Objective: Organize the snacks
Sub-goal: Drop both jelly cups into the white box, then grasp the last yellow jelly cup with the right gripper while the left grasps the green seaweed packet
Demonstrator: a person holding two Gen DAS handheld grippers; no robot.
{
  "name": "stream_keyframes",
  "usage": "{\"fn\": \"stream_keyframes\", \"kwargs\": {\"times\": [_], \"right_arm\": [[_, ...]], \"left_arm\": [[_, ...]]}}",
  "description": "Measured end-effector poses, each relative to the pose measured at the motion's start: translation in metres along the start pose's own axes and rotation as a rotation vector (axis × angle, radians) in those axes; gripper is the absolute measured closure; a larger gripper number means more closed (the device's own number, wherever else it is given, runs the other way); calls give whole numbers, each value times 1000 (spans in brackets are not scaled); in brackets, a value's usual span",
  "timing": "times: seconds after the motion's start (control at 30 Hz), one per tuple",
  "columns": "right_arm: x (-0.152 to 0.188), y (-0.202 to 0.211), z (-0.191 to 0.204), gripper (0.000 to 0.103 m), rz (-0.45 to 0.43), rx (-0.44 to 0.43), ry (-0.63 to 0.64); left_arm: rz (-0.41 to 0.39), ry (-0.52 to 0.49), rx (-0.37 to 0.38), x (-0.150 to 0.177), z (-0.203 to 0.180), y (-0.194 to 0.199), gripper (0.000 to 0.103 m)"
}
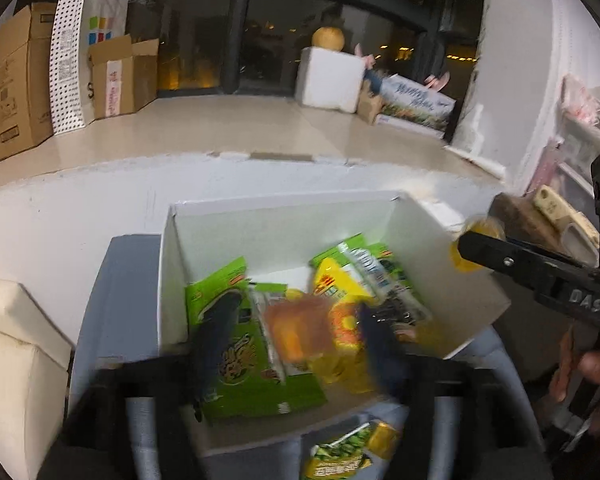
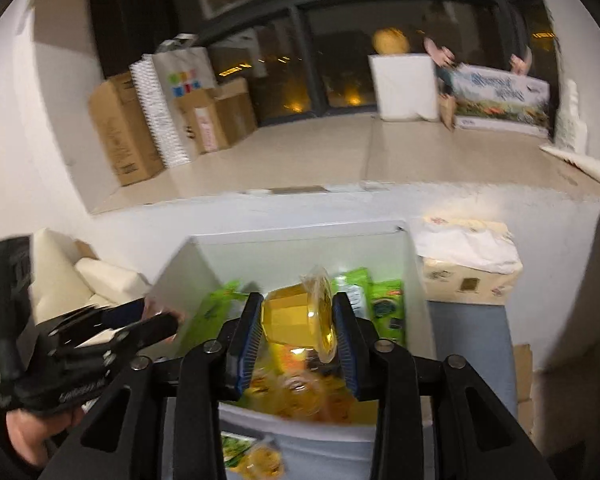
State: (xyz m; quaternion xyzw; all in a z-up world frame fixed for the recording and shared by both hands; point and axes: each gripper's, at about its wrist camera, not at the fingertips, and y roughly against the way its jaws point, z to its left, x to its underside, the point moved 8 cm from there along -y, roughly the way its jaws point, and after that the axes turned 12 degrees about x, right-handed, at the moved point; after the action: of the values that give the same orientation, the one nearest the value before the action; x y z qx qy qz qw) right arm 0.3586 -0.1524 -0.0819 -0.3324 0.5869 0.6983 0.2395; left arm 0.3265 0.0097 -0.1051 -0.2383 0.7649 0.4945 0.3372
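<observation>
An open white box (image 1: pixel 284 232) (image 2: pixel 300 252) stands on a grey seat (image 1: pixel 116 280) and holds several green, yellow and orange snack packets (image 1: pixel 228 360). My left gripper (image 1: pixel 296 338) hovers blurred over the box, open wide, its pads touching nothing. An orange packet (image 1: pixel 296 332) lies in the box below the gap. My right gripper (image 2: pixel 298 338) is above the box's near side. A clear yellow packet (image 2: pixel 300 320) spans the gap between its blue pads and touches both. In the left wrist view that packet (image 1: pixel 472 248) shows at the right gripper's tip, over the box's right wall.
Loose snack packets (image 1: pixel 348 452) (image 2: pixel 256 456) lie in front of the box. Cream cushions (image 1: pixel 12 340) sit to the left and a tissue pack (image 2: pixel 468 272) to the right. On the sill behind are cardboard boxes (image 1: pixel 16 84), a paper bag (image 1: pixel 80 52) and a white foam box (image 1: pixel 332 80).
</observation>
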Motion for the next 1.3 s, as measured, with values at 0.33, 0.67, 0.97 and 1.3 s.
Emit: {"fn": "stream_keyframes", "kwargs": {"times": [0.33,0.67,0.97,1.3], "right_arm": [[14,27,-22,6,-50,-5,-47],[66,93,1,0,-125,-78,12],[172,72,28,0,37,-80,39],[166,10,46,0,124,-25,121]], "left_arm": [[8,10,3,13,1,14,0],[-28,-30,22,57,-20,74,0],[-11,59,35,149,-15,108,0],[23,98,37,171,-7,103,0]]}}
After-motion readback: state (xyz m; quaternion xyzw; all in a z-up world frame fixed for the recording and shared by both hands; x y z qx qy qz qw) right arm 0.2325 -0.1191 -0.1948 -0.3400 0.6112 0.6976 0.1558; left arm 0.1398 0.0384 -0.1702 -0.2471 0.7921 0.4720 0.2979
